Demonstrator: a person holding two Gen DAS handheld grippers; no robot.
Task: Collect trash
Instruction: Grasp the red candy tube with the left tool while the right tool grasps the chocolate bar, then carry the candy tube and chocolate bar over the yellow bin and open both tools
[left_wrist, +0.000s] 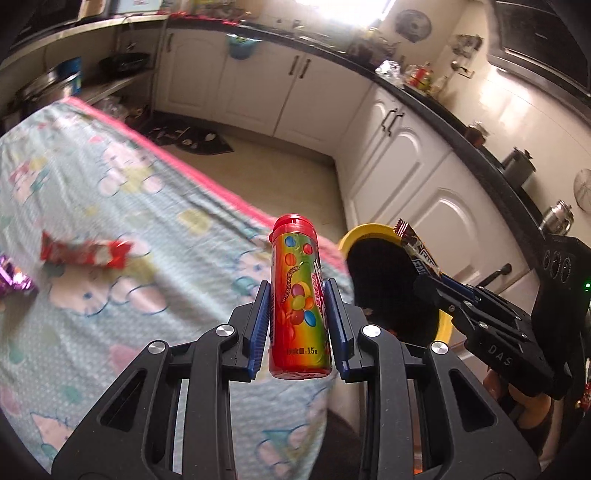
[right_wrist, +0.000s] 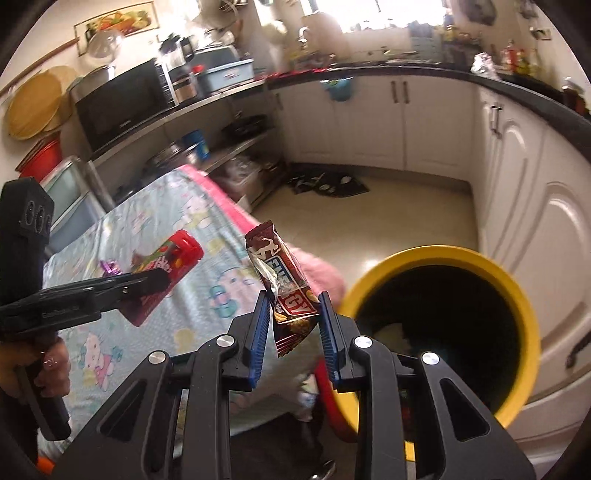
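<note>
My left gripper (left_wrist: 298, 290) is shut on a red rainbow candy tube (left_wrist: 298, 295), held upright above the table's right end. My right gripper (right_wrist: 293, 299) is shut on a brown energy bar wrapper (right_wrist: 282, 280), held just left of the yellow-rimmed black bin (right_wrist: 436, 258). The bin also shows in the left wrist view (left_wrist: 360, 232), beyond the table edge, with the bar (left_wrist: 417, 251) over its rim. A red wrapper (left_wrist: 86, 253) and a purple foil wrapper (left_wrist: 13, 282) lie on the table at the left.
The table has a light blue cartoon-print cloth (left_wrist: 110, 206) with a pink edge. White kitchen cabinets (left_wrist: 406, 162) and a dark worktop curve around behind. A dark mat (left_wrist: 192, 138) lies on the beige floor. Shelves with pots and a microwave (right_wrist: 122, 103) stand at the left.
</note>
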